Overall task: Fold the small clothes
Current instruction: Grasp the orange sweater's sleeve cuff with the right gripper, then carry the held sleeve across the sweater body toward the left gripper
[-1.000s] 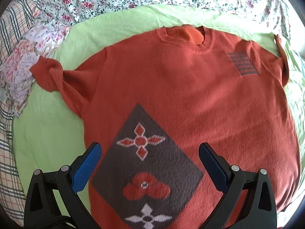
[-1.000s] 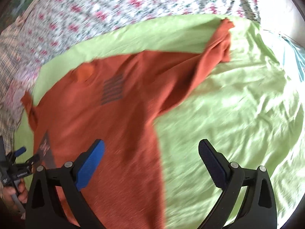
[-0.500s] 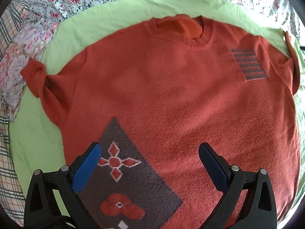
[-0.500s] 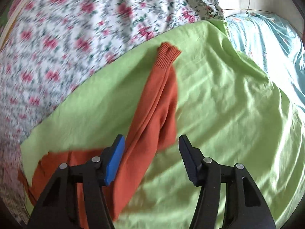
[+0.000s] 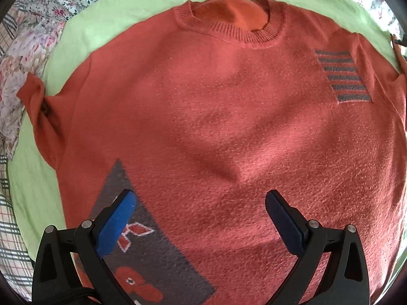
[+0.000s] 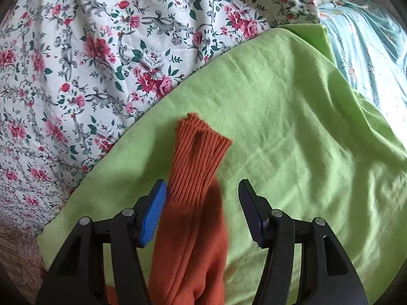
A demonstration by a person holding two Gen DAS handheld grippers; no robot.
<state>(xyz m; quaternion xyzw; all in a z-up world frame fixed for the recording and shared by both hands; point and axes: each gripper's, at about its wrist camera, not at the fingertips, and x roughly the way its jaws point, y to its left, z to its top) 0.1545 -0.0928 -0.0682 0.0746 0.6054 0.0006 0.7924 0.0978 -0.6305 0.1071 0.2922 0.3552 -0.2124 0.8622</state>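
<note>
An orange-red knit sweater (image 5: pixel 216 117) lies face up on a green sheet (image 5: pixel 106 20), neck hole at the top, grey stripe patch at the right chest, grey diamond pattern at lower left. Its left sleeve (image 5: pixel 38 111) is bunched at the left edge. My left gripper (image 5: pixel 199 203) is open and empty above the sweater's lower body. In the right wrist view the other sleeve (image 6: pixel 195 203) stretches away, its ribbed cuff (image 6: pixel 201 147) just beyond the fingers. My right gripper (image 6: pixel 202 194) is open with the sleeve lying between its jaws.
A floral bedspread (image 6: pixel 89 50) borders the green sheet (image 6: pixel 292 127) at the back. A light blue cloth (image 6: pixel 363 38) lies at the far right. A plaid fabric (image 5: pixel 10 223) shows at the left edge.
My right gripper swung right and moved up along the sleeve to near the cuff, its jaws narrowing around it. My left gripper moved up over the sweater toward the collar.
</note>
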